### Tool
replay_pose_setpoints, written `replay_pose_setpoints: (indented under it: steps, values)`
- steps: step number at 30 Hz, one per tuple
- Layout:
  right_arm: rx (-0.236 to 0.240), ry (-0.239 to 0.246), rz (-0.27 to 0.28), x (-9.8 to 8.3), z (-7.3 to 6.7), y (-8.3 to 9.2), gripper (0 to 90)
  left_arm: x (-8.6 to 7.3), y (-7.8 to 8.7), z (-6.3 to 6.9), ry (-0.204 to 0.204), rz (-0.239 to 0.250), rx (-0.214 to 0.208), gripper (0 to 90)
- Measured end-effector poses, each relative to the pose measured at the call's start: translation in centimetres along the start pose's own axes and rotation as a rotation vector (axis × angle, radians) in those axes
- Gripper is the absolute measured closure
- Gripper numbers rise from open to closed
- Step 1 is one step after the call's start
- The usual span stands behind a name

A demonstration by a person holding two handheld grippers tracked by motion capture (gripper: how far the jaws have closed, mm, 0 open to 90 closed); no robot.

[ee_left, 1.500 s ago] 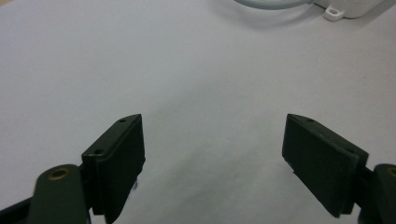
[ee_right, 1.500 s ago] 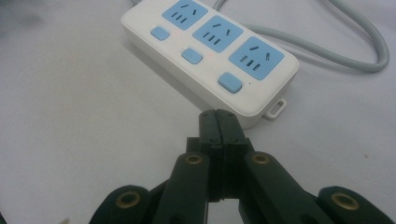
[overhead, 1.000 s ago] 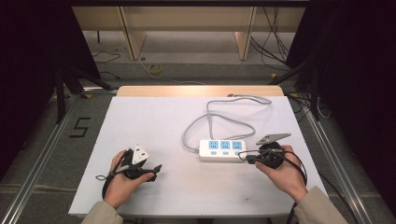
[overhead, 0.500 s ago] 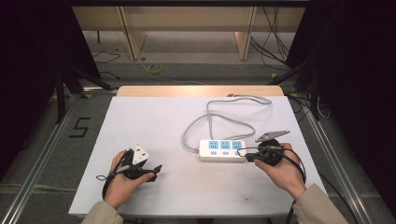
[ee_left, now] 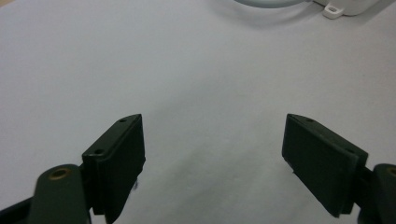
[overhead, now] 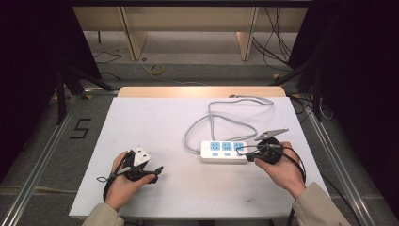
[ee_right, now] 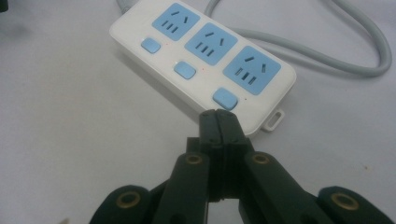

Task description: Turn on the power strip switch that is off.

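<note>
A white power strip with three blue sockets and three blue buttons lies right of the table's middle, its grey cable looping behind it. My right gripper is shut with nothing between its pads. In the right gripper view its tips rest at the strip's near edge, just below the end button; whether they touch it I cannot tell. My left gripper lies low at the table's front left, open and holding nothing. In the left gripper view its jaws stand wide over bare table.
The white table top ends in a wooden strip at the far side. The strip's mounting tab and a bit of cable lie far ahead of the left gripper. Floor cables and shelf legs stand beyond the table.
The right gripper has edged slightly up toward the power strip's end. The left hand and gripper have stayed where they were.
</note>
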State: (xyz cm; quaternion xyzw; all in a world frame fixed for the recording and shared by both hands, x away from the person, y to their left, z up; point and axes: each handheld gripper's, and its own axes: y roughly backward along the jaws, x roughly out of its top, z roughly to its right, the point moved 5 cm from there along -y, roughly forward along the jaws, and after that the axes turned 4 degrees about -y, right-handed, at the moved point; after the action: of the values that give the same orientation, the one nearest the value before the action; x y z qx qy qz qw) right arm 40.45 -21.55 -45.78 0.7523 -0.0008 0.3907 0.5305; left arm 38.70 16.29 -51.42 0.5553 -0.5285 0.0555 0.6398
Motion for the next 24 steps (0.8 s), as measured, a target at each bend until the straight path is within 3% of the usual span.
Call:
replay_pose_setpoints:
  steps: [24]
  values:
    - [0.001, -0.01, -0.044, 0.96, 0.07, -0.77, 90.0, -0.02, -0.05, 0.05, -0.003, -0.005, -0.004, 21.0]
